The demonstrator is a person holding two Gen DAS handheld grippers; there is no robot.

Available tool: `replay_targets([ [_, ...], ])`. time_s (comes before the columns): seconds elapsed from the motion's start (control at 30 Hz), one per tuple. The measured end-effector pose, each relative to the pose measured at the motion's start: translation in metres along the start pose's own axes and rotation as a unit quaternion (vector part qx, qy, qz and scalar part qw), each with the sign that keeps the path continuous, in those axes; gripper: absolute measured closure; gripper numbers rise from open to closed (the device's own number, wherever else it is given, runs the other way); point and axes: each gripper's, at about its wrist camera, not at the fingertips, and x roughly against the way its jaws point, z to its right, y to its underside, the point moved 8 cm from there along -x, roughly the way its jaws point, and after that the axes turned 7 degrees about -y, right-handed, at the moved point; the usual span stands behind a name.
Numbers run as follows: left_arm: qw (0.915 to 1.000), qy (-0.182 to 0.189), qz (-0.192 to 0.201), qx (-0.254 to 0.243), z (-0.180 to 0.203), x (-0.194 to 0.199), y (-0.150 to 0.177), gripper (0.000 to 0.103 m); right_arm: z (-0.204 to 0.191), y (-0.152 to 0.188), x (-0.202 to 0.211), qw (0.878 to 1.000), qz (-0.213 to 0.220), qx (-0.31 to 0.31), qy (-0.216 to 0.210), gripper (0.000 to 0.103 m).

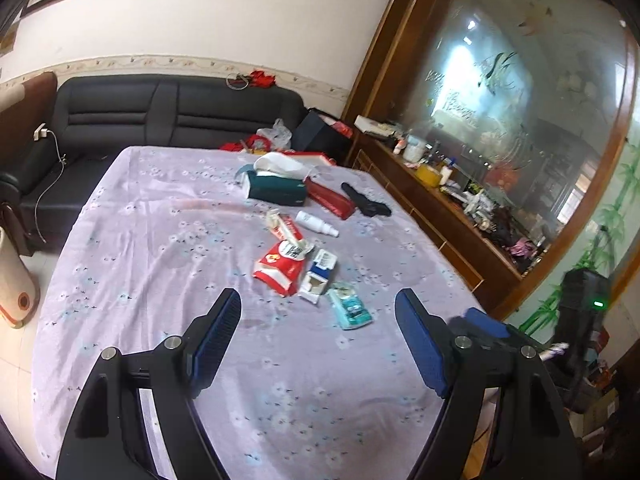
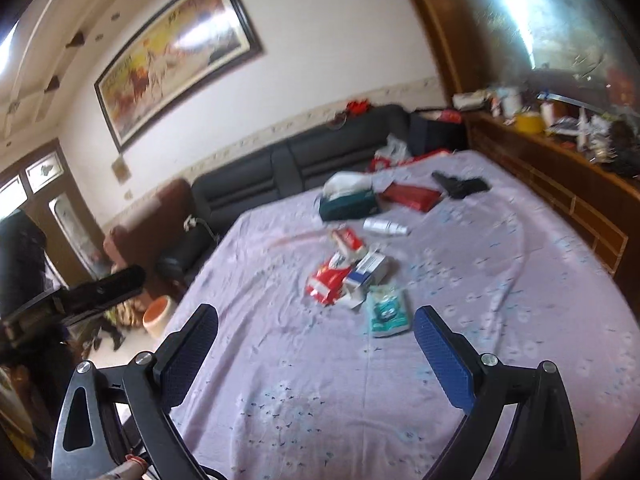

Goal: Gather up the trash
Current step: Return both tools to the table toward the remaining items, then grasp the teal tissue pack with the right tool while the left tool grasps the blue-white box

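Litter lies mid-table on the lilac floral cloth (image 1: 160, 240): a crumpled red-and-white packet (image 1: 280, 270), a blue-and-white carton (image 1: 318, 276), a teal wrapper (image 1: 350, 310) and a torn red-and-white box (image 1: 284, 228). My left gripper (image 1: 318, 294) hovers just short of them, open, nothing between its fingers. In the right wrist view the same packet (image 2: 328, 280), carton (image 2: 370, 268) and teal wrapper (image 2: 386, 310) lie just beyond my right gripper (image 2: 316, 310), which is wide open and empty.
Farther back are a white spray bottle (image 1: 316, 223), a teal tissue box (image 1: 276, 190), a red pouch (image 1: 330, 200) and a black object (image 1: 366, 202). A black sofa (image 1: 120, 120) stands behind the table. A cluttered wooden cabinet (image 1: 440, 208) runs along the right.
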Motion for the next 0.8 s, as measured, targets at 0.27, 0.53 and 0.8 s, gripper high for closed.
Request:
replay_targets([
  [0.27,0.9989,-0.022,-0.040,0.009,-0.018,-0.048,-0.001,0.025,0.051,0.022,-0.104,0.996,-0.081,-0.028,0.026,0.003],
  [0.53,0.9972,-0.032,-0.066,-0.010,-0.011,-0.087,-0.005,0.025,0.103,0.044,-0.171,0.987,-0.135,-0.039,0.074,0.009],
  [0.8,0.9908,-0.038,-0.114,-0.062,0.023,-0.150,0.001,0.025,0.119,0.059,-0.186,0.981,-0.157,-0.017,0.114,0.052],
])
